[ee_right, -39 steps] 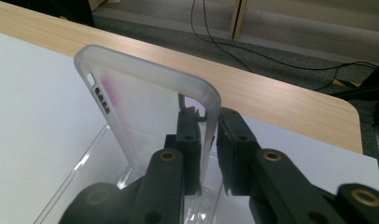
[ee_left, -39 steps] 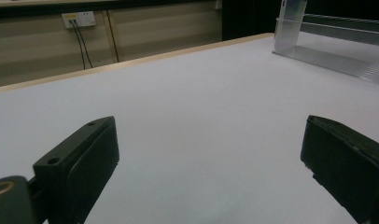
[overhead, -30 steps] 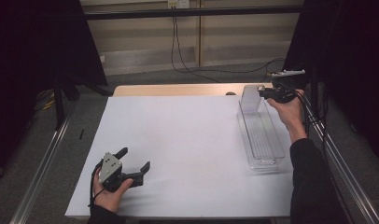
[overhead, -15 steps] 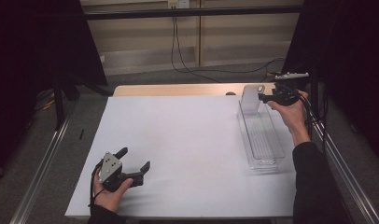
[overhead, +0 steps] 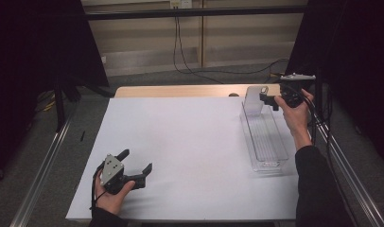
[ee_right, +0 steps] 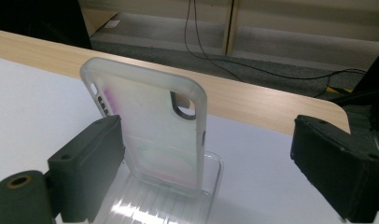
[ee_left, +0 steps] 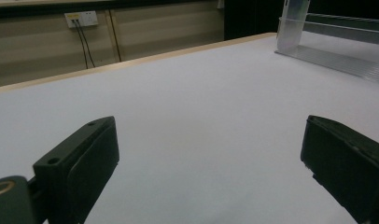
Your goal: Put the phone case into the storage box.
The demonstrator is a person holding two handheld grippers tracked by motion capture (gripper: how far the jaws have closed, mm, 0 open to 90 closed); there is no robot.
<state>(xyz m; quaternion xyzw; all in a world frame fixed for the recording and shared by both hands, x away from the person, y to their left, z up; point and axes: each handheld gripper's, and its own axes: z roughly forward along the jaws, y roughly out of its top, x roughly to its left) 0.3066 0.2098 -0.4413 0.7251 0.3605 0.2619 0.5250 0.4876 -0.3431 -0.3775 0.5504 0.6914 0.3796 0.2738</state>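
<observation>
Upright at clear tray far end: phone case, unlabelled; both tongs apart, empty.

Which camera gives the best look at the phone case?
The right gripper view: the phone case stands close, showing its camera cutout. The high view shows it small at the clear tray's far end; the left gripper view catches a distant edge.

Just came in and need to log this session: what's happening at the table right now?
A person works at a white-topped table with a gripper in each hand. The right gripper is at the far end of a clear plastic tray, jaws open beside a translucent phone case that stands upright in that end of the tray, not clamped on it. The left gripper rests low near the table's front edge, jaws wide open and holding nothing.
</observation>
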